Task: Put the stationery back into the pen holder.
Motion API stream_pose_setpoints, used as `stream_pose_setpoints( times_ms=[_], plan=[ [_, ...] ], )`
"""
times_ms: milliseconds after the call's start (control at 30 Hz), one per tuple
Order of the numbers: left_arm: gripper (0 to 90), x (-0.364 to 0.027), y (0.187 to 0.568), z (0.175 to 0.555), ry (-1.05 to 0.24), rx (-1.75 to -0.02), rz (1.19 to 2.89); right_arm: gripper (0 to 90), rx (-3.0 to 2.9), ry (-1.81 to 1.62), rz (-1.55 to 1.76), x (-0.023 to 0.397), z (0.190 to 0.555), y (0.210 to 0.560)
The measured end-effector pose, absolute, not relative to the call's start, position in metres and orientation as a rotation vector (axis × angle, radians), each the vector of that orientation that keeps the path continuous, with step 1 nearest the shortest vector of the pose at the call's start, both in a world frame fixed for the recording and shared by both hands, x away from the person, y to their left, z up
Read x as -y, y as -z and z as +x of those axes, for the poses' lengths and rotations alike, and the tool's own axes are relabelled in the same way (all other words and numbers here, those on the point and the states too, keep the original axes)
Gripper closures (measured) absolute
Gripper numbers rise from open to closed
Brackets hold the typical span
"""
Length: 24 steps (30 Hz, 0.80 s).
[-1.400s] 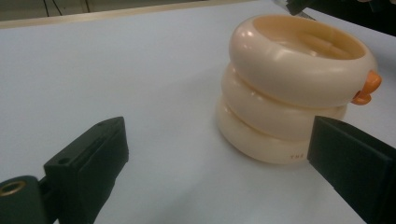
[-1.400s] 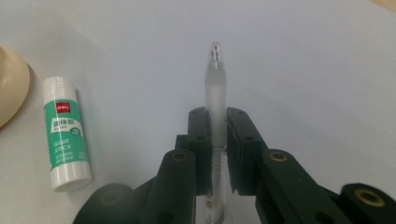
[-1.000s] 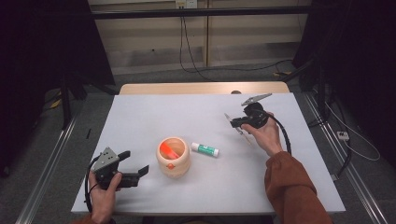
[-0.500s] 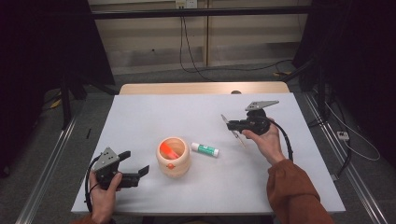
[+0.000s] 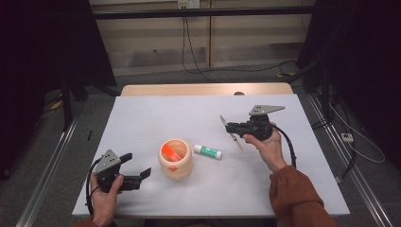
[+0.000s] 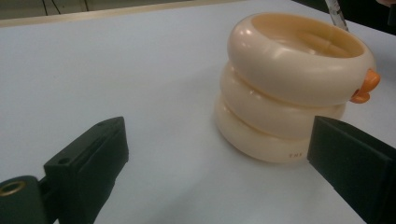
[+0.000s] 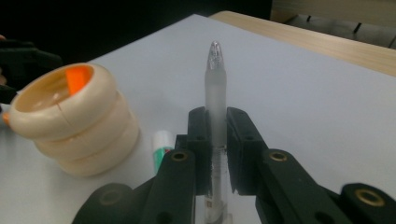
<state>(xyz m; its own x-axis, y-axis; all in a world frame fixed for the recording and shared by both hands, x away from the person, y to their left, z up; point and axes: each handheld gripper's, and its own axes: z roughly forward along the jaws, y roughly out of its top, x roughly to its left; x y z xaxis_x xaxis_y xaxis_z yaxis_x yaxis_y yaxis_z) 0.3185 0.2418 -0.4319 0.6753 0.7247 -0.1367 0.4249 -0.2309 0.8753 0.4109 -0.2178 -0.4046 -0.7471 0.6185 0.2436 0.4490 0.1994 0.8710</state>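
A frosted pen (image 7: 215, 112) is clamped between the right tongs (image 5: 232, 128), held above the desk (image 5: 302, 189) to the right of a cream ringed pot (image 5: 175, 159). Since a second ago, the right hand has carried it slightly nearer the pot. A glue stick (image 5: 207, 151) lies just beside the pot. The left tongs (image 5: 137, 168) rest wide open and empty, unmoved.

Pen's (image 7: 215, 93) lower end between jaws
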Motion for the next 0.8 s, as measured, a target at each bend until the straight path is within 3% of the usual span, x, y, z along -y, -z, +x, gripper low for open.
stream_pose_setpoints(
  times_ms=[800],
  plan=[
    [5.0,-0.241,0.432,0.319,-0.366,-0.904,1.866,80.9,-2.220,-1.786,0.829,0.176,0.393,0.389]
  ],
)
